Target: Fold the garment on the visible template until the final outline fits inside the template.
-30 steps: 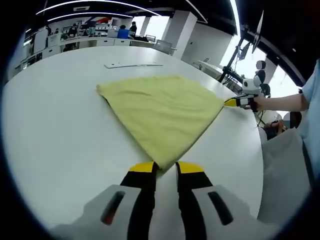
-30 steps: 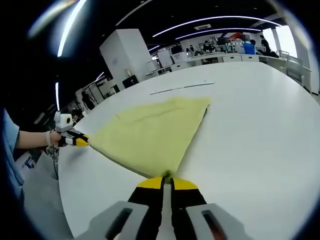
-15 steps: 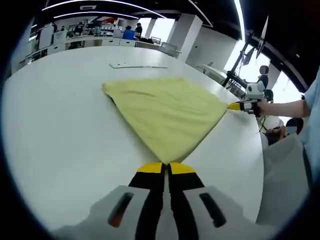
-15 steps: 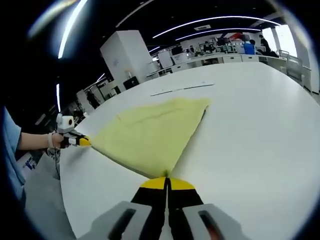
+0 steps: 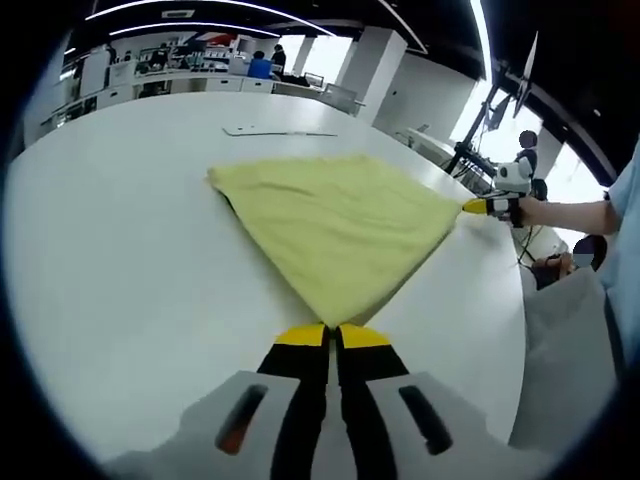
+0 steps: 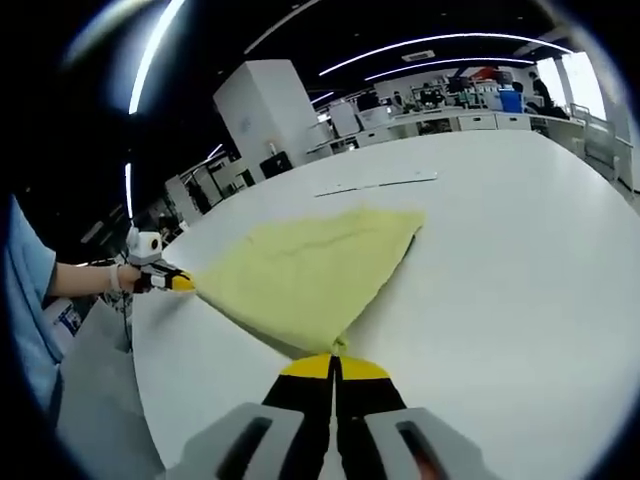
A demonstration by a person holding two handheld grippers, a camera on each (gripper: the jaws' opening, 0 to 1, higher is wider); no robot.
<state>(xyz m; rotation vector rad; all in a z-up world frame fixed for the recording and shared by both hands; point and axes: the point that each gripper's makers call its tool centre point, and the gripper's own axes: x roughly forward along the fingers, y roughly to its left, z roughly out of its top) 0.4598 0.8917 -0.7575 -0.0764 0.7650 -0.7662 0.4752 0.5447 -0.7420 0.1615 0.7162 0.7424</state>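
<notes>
The template outline cannot be made out on the white worktop; a thin flat strip lies beyond the yellow cloth, too small to identify. The cloth's underside and any folded layers are hidden, though a dark line shows along its far-left edge in the left gripper view.

The cloth lies flat as a rough triangle, spreading forward from the left tongs, with bare worktop on both sides and well beyond it. In the right gripper view the same cloth fans out ahead of the right tongs, with wide bare worktop to their right. The worktop's edge curves near both pairs of tongs.

The left tongs are pressed closed on the near corner of the cloth, low to the worktop. The right tongs are likewise pinched closed on another corner. Each pair appears in the other's view, held in a hand at the end of an outstretched forearm, gripping the opposite corner; the hand sits at the worktop's edge.
</notes>
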